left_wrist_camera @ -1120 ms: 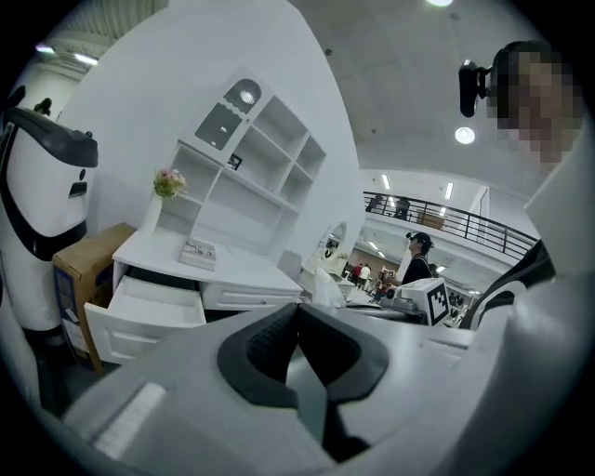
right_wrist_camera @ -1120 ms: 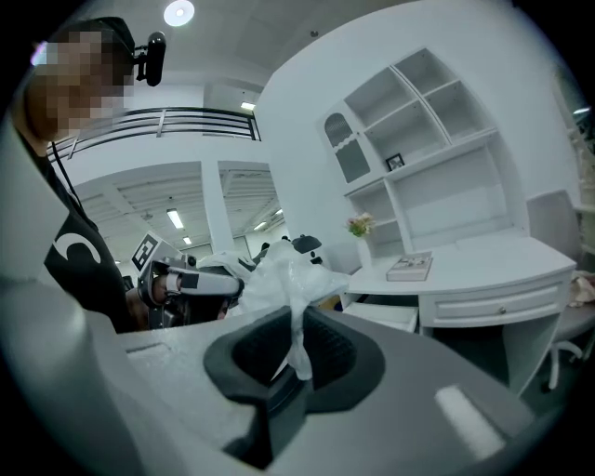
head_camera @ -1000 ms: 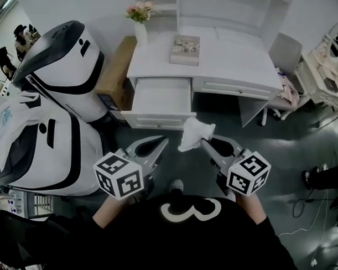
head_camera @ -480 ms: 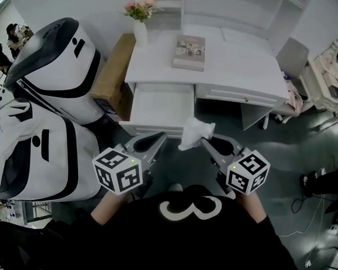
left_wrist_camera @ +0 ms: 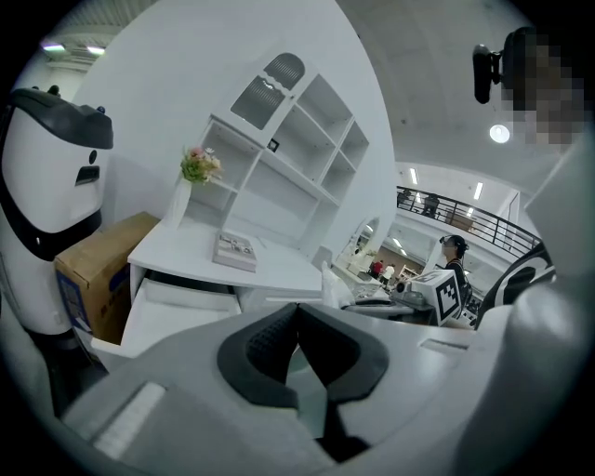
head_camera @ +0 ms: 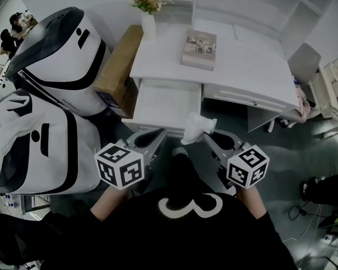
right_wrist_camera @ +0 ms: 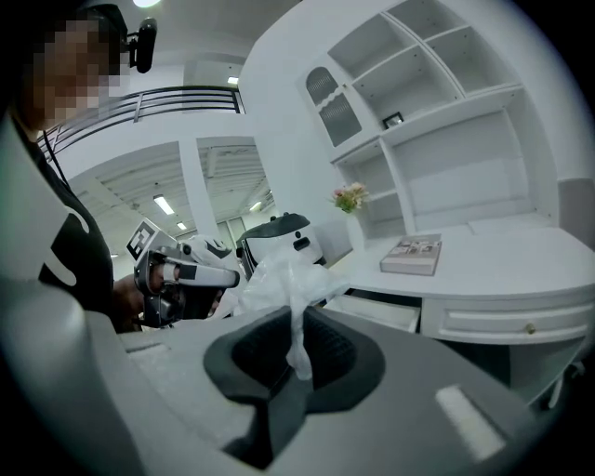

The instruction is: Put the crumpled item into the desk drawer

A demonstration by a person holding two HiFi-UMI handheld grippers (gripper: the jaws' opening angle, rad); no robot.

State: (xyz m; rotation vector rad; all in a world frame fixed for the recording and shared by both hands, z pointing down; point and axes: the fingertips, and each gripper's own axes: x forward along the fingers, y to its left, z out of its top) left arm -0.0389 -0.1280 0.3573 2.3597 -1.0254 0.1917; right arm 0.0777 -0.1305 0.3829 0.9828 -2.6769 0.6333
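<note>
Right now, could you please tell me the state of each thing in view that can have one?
desk drawer: pulled open, nothing visible inside.
right claw: shut on the crumpled item.
crumpled item: held up by one thin end, not yet in the desk drawer.
left claw: shut, nothing between its jaws.
right-hand drawer: closed.
book: closed, lying flat.
vase: upright, flowers in it.

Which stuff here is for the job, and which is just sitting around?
For the job:
crumpled white item
right gripper, pinching it
desk drawer, pulled open

Just lying about:
book on the desk
flower vase
cardboard box
white-and-black machines
</note>
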